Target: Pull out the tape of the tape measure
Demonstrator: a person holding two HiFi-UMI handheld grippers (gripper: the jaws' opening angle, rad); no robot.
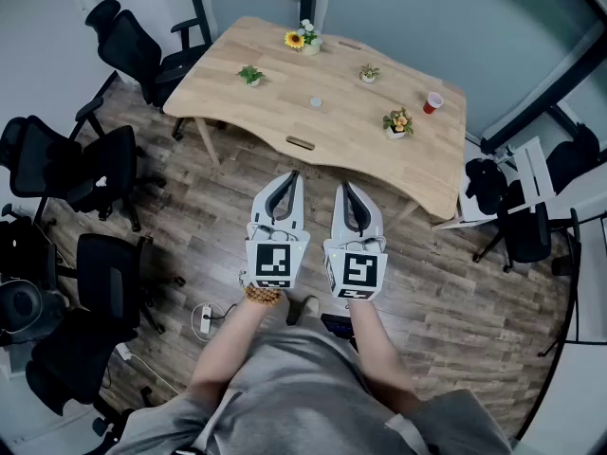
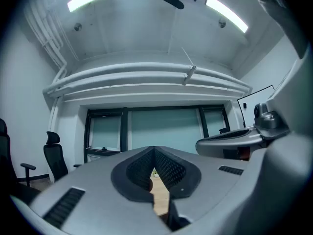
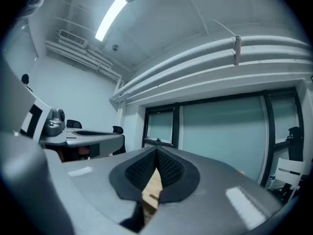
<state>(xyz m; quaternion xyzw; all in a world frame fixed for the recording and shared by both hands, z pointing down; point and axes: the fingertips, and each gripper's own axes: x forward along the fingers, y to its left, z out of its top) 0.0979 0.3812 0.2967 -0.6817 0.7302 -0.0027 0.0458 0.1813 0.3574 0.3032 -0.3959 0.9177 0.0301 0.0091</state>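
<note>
The person stands on a wood-plank floor (image 1: 199, 235), well short of a pale wooden table (image 1: 285, 74), holding both tools level and side by side. The grey left gripper (image 1: 292, 174) has its jaws pressed together with nothing between them, and so does the grey right gripper (image 1: 343, 185).

A small round grey object (image 1: 316, 102), too small to be sure it is the tape measure, lies near the table's middle, apart from everything else. Around it stand:

- a white pot with a sunflower (image 1: 302, 38)
- a small pot of green leaves (image 1: 250, 75)
- a little potted plant (image 1: 369, 73)
- a pot of orange flowers (image 1: 397, 122)

A red cup (image 1: 433, 102) stands near the right edge; its contents cannot be seen. Black office chairs (image 1: 95, 169) stand at the left.
</note>
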